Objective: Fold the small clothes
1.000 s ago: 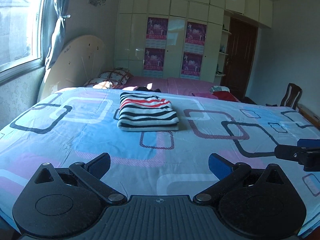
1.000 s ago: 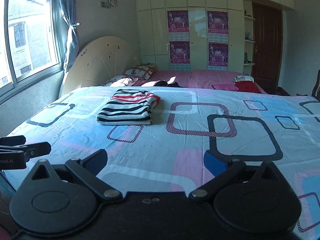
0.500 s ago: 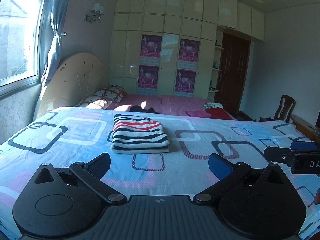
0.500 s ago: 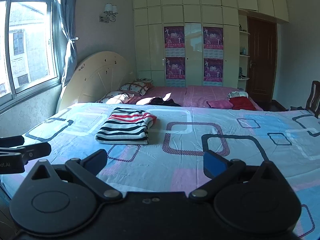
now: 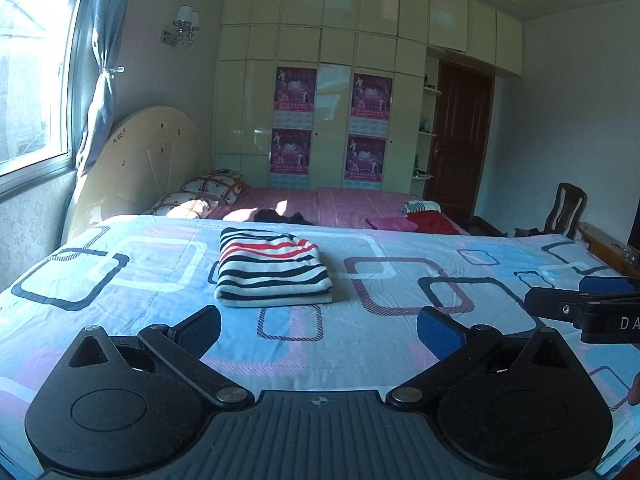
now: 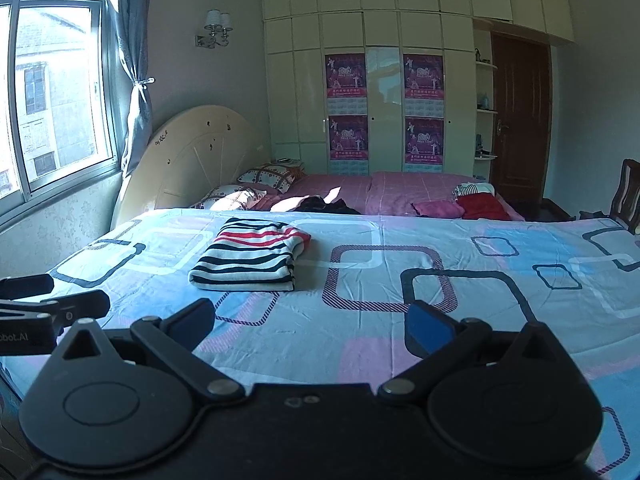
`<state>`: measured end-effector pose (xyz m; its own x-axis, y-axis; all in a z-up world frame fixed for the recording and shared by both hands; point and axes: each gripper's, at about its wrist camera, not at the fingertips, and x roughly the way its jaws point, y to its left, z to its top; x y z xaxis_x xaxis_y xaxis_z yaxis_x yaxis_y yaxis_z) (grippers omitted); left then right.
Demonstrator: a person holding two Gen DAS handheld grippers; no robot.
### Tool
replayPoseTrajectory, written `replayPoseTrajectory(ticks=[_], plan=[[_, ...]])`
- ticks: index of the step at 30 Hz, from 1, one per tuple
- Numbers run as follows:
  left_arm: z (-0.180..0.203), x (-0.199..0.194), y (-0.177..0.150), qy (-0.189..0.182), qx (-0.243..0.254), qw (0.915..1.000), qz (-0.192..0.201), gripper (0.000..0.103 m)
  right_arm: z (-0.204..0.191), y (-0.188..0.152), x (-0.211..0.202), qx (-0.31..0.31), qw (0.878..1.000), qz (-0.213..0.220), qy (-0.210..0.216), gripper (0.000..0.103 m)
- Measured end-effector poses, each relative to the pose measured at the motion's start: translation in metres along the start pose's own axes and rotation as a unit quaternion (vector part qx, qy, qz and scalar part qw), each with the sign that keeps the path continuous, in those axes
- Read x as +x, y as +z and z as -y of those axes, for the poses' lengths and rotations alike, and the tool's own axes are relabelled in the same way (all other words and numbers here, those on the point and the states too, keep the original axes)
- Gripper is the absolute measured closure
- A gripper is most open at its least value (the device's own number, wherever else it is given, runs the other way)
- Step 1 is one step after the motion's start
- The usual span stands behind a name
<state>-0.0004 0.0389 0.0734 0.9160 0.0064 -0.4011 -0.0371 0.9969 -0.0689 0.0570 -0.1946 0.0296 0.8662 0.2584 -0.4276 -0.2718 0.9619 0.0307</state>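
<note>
A folded striped garment, white with black and red stripes, lies flat on the patterned bedsheet. My left gripper hovers above the sheet, well short of the garment, open and empty. My right gripper is also open and empty, back from the garment and to its right. Each gripper shows at the edge of the other's view: the right one at the far right, the left one at the far left.
Behind the sheet lie a pink bedspread, patterned pillows, a dark garment and red and pink clothes. A headboard and window stand left; wardrobe, door and chair beyond.
Both grippers have drawn back and tilted upward, so the garment sits lower and farther in each view and more wall and ceiling show. The garment has not moved; both stay open.
</note>
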Motion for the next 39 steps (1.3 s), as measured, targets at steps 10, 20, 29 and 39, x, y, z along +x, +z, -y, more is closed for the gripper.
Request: replayPoseTrajectory(ticks=[10,20,29,39], plan=[[-0.0018,0.0008,0.0035,0.001,0.002,1.0000,0.001,0.000,-0.0002,0.0012,-0.0010,-0.001,1.000,0.000,-0.001,0.000],[-0.0006,0.0013,0.0054,0.002,0.005,1.0000,0.002,0.000,-0.0013,0.0025,-0.0013,-0.001,1.000,0.001,0.000,0.000],[0.0001,0.0003,0.0068,0.004,0.006,1.0000,0.004,0.000,-0.0034,0.0050,-0.0025,-0.001,1.000,0.003,0.001,0.000],[0.0018,-0.0005,0.0080,0.003,0.008,0.9999,0.007,0.000,-0.0045,0.0064,-0.0009,-0.002,1.000,0.003,0.001,0.000]])
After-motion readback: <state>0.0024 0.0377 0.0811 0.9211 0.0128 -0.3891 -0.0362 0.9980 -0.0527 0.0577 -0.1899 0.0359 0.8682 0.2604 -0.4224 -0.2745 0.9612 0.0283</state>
